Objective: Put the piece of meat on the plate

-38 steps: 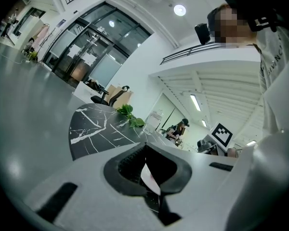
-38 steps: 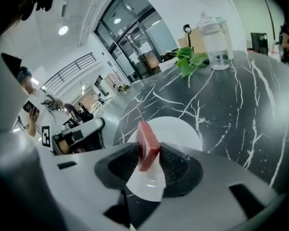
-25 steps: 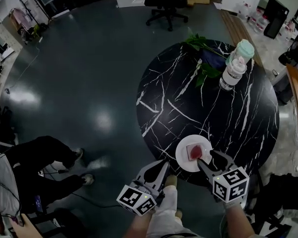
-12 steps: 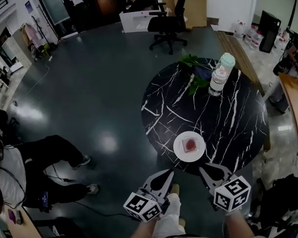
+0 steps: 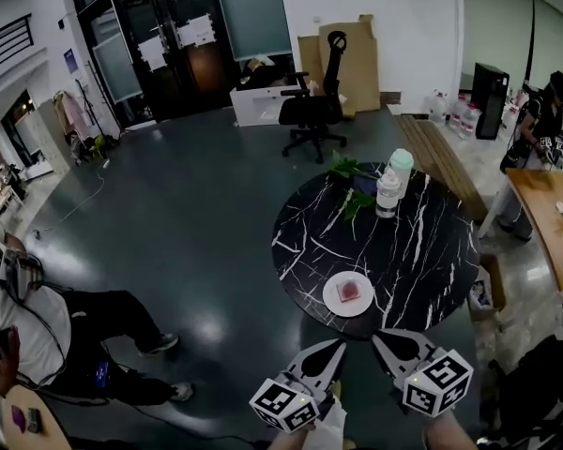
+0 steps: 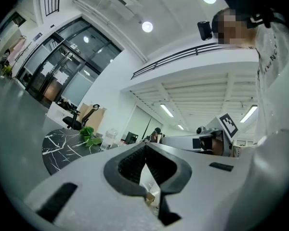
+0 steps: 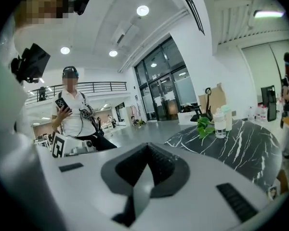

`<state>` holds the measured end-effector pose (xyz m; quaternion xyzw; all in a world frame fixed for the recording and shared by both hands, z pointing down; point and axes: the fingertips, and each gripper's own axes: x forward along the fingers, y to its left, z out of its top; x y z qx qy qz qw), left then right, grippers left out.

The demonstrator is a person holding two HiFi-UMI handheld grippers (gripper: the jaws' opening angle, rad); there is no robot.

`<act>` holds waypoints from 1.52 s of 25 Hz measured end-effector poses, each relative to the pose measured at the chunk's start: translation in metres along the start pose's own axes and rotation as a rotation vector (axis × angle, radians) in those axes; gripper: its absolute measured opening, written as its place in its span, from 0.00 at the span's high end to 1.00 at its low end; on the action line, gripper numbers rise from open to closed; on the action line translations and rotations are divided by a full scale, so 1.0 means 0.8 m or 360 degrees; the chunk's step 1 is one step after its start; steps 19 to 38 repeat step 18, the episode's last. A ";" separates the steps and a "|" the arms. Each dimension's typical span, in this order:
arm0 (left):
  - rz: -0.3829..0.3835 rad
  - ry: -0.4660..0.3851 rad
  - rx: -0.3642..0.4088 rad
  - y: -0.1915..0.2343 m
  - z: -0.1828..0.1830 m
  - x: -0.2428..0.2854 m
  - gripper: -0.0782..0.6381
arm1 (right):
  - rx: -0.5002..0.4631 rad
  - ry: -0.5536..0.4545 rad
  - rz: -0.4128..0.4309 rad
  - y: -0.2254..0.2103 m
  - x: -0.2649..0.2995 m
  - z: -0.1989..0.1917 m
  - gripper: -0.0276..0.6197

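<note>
The pink piece of meat (image 5: 349,292) lies on the small white plate (image 5: 348,295), near the front edge of the round black marble table (image 5: 408,251). Both grippers hang off the table, nearer to me than the plate and apart from it. My left gripper (image 5: 340,344) is shut with nothing in it; in the left gripper view its jaws (image 6: 145,149) meet. My right gripper (image 5: 376,337) is also shut and empty, its jaws (image 7: 147,147) pressed together in the right gripper view. The table (image 7: 231,143) shows at that view's right.
Two bottles (image 5: 388,193) and a green leafy sprig (image 5: 349,172) stand at the table's far side. An office chair (image 5: 311,111) is beyond it. A seated person (image 5: 66,326) is at the left, and a wooden table (image 5: 544,223) at the right.
Both grippers have drawn back from the plate and risen. The right gripper's jaws, open beside the plate a second ago, have shut empty. The meat stays on the plate.
</note>
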<state>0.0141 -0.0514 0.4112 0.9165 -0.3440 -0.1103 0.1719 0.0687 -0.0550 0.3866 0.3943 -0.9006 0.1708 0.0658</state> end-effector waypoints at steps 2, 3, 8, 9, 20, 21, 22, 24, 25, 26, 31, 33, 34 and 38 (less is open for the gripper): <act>-0.0012 -0.0020 0.0010 -0.013 0.006 -0.006 0.88 | -0.0025 -0.0019 0.0001 0.011 -0.012 0.004 0.94; -0.0014 -0.0026 0.0008 -0.018 0.007 -0.010 0.88 | -0.0030 -0.0027 0.0000 0.016 -0.018 0.005 0.94; -0.0008 -0.0055 0.0025 -0.034 0.016 -0.028 0.88 | -0.0038 -0.0061 0.0001 0.034 -0.034 0.009 0.94; -0.0004 -0.0063 0.0033 -0.035 0.020 -0.031 0.88 | -0.0045 -0.0065 0.0007 0.039 -0.035 0.011 0.94; 0.0014 -0.0097 0.0052 -0.038 0.031 -0.051 0.88 | -0.0068 -0.0083 0.0029 0.060 -0.034 0.015 0.94; 0.0014 -0.0097 0.0052 -0.038 0.031 -0.051 0.88 | -0.0068 -0.0083 0.0029 0.060 -0.034 0.015 0.94; 0.0014 -0.0097 0.0052 -0.038 0.031 -0.051 0.88 | -0.0068 -0.0083 0.0029 0.060 -0.034 0.015 0.94; 0.0014 -0.0097 0.0052 -0.038 0.031 -0.051 0.88 | -0.0068 -0.0083 0.0029 0.060 -0.034 0.015 0.94; 0.0014 -0.0097 0.0052 -0.038 0.031 -0.051 0.88 | -0.0068 -0.0083 0.0029 0.060 -0.034 0.015 0.94; 0.0014 -0.0097 0.0052 -0.038 0.031 -0.051 0.88 | -0.0068 -0.0083 0.0029 0.060 -0.034 0.015 0.94; 0.0014 -0.0097 0.0052 -0.038 0.031 -0.051 0.88 | -0.0068 -0.0083 0.0029 0.060 -0.034 0.015 0.94; 0.0014 -0.0097 0.0052 -0.038 0.031 -0.051 0.88 | -0.0068 -0.0083 0.0029 0.060 -0.034 0.015 0.94; 0.0014 -0.0097 0.0052 -0.038 0.031 -0.051 0.88 | -0.0068 -0.0083 0.0029 0.060 -0.034 0.015 0.94; 0.0014 -0.0097 0.0052 -0.038 0.031 -0.051 0.88 | -0.0068 -0.0083 0.0029 0.060 -0.034 0.015 0.94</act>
